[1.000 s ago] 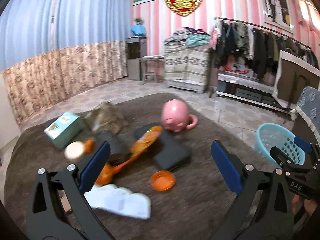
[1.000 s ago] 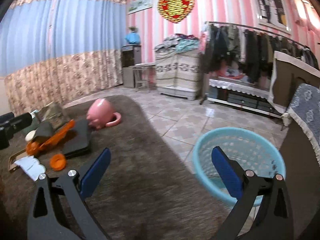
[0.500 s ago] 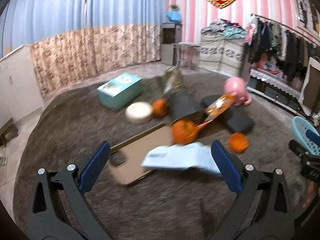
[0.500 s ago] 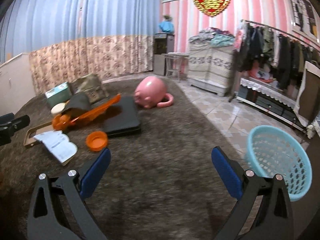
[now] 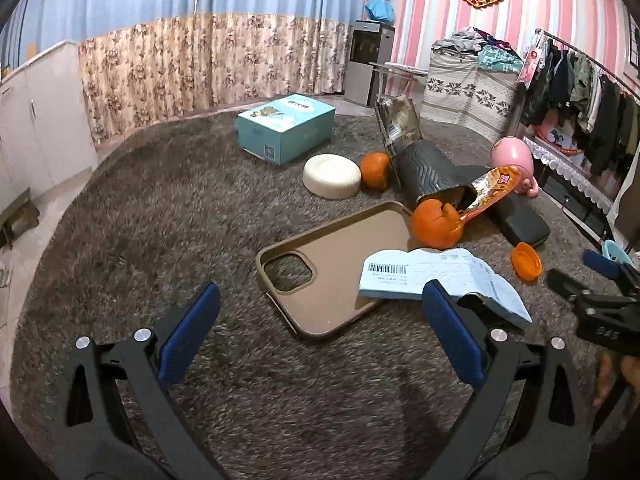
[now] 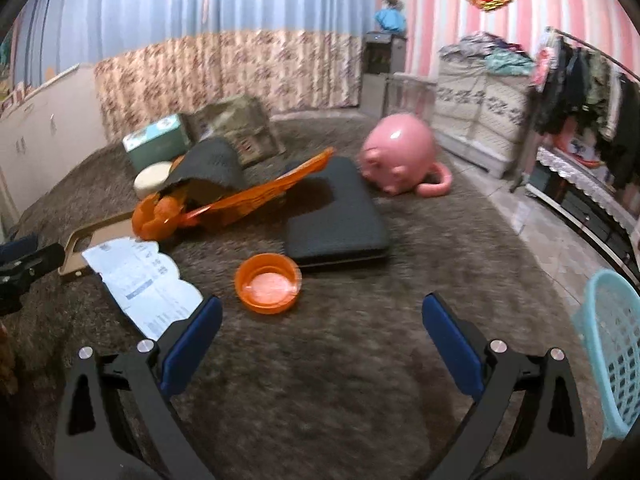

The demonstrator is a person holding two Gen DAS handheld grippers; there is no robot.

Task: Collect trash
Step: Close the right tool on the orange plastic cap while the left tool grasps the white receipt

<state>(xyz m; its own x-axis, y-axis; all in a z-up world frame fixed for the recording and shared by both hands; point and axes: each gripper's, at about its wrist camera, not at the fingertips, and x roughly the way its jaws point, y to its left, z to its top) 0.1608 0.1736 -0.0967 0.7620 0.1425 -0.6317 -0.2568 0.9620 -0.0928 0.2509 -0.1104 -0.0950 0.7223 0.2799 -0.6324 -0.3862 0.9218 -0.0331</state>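
Observation:
A crumpled paper receipt (image 5: 440, 276) (image 6: 140, 280) lies on the brown rug, partly over a tan phone case (image 5: 324, 268). Orange peel (image 5: 436, 220) (image 6: 156, 216) and an orange snack wrapper (image 5: 492, 188) (image 6: 260, 192) sit just behind it. An orange plastic lid (image 6: 267, 282) (image 5: 527, 261) rests near a black pouch (image 6: 336, 216). My left gripper (image 5: 320, 332) hovers open over the rug, in front of the phone case. My right gripper (image 6: 320, 344) is open too, just short of the lid. A light blue basket (image 6: 612, 356) stands at the right.
A teal box (image 5: 286, 126), a white round dish (image 5: 331, 176), a second orange peel (image 5: 375, 170), a dark bag (image 5: 432, 168) and a pink piggy bank (image 6: 396, 158) lie further back. White cabinets line the left wall; a clothes rack (image 5: 580, 92) stands at the right.
Both grippers swung left, away from the basket and toward the litter. The receipt, peel and phone case now sit closer in the left view; the orange lid is closer in the right view.

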